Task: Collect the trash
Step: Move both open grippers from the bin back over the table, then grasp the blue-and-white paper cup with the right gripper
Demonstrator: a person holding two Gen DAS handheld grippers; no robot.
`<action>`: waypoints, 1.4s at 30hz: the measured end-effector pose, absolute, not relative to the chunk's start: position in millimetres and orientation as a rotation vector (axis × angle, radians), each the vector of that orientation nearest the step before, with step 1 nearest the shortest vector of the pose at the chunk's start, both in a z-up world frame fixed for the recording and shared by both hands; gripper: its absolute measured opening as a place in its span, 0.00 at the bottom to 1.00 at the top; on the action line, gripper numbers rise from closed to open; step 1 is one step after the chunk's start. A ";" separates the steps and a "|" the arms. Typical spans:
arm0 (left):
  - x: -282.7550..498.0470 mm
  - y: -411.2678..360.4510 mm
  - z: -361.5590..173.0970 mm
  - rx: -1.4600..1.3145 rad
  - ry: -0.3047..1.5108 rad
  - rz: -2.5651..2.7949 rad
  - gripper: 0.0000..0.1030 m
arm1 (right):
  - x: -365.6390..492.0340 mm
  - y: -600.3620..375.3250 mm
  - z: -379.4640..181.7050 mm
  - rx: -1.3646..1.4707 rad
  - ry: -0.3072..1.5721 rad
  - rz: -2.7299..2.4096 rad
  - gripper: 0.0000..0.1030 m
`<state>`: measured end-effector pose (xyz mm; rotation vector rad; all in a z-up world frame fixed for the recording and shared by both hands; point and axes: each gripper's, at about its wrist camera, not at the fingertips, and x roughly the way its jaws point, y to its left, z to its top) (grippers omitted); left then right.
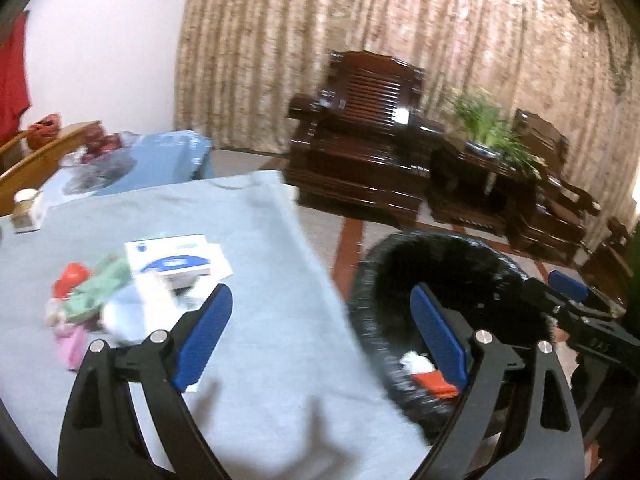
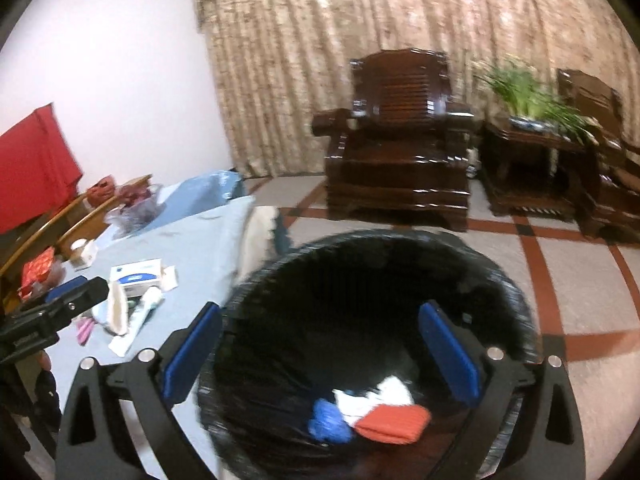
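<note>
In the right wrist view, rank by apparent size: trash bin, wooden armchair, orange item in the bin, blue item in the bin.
1. trash bin, nearest the camera
2. wooden armchair
3. orange item
4. blue item, only slightly smaller

Blue-clothed table [image 1: 260,216] bears a litter pile [image 1: 132,284]; bin [image 2: 372,280] on floor [image 2: 592,312].

Heap of small colourful litter [image 1: 100,300] on blue-clothed table [image 1: 260,360] smeared by blur, pieces unidentifiable; black-lined round bin [image 2: 360,272] near rim hidden.
</note>
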<state>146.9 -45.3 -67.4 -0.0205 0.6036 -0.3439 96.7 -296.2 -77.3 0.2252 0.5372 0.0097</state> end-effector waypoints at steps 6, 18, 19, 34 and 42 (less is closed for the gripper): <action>145.0 12.7 -65.9 -0.023 0.584 -0.221 0.86 | 121.4 -245.0 -69.6 0.211 0.525 0.098 0.94; 141.3 127.7 -86.7 -0.043 0.602 0.026 0.86 | 170.5 -119.3 -90.4 0.123 0.580 0.256 0.94; 141.8 136.7 -89.4 -0.047 0.608 0.039 0.86 | 174.6 -107.6 -93.1 0.114 0.583 0.263 0.94; 145.3 212.2 -115.5 -0.092 0.660 0.123 0.86 | 210.3 4.0 -130.7 0.051 0.666 0.318 0.94; 149.4 226.6 -122.9 -0.103 0.673 0.121 0.86 | 226.7 33.6 -142.5 0.017 0.707 0.292 0.94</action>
